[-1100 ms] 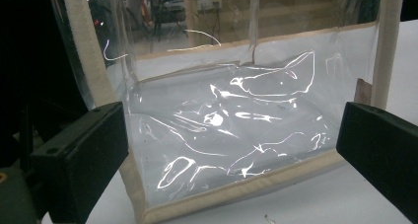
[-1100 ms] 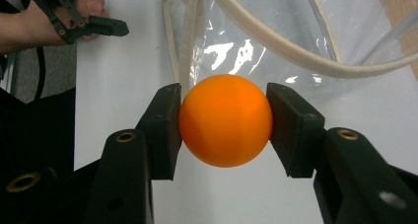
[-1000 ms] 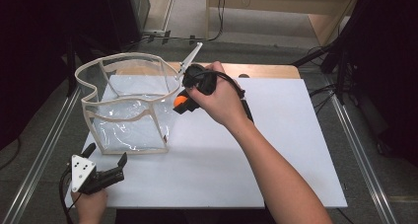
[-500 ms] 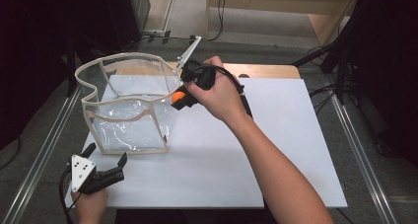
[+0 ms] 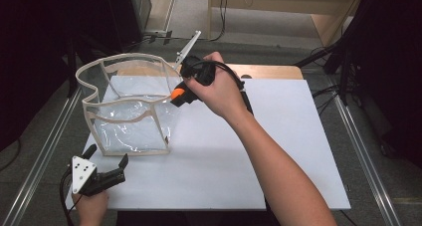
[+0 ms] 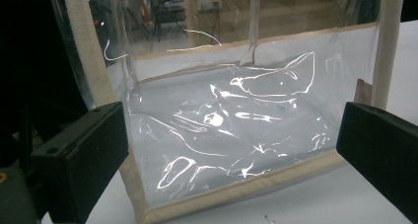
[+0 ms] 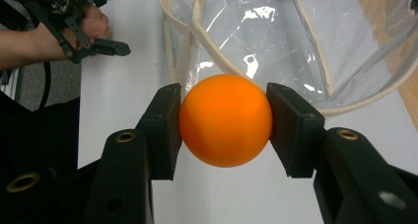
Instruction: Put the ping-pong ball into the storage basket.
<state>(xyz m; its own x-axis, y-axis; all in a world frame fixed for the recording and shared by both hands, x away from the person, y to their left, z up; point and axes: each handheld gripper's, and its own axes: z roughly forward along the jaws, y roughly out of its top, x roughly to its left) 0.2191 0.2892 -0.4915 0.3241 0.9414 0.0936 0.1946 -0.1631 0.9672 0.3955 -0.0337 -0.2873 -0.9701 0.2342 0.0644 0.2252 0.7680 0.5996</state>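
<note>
We see the white table (image 5: 278,151) across the middle of the high view, the clear bag (image 5: 130,106) at centre left, our left gripper (image 5: 105,170) spread apart at lower left, and our right gripper (image 7: 224,120) clamping the orange ball (image 7: 225,120) mid-frame.

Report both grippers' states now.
Left gripper: open, holding nothing, facing the clear bag.
Right gripper: closed on the orange ball.

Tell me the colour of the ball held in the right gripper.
Orange, seen best in the right gripper view: the ball sits between the jaws.
</note>
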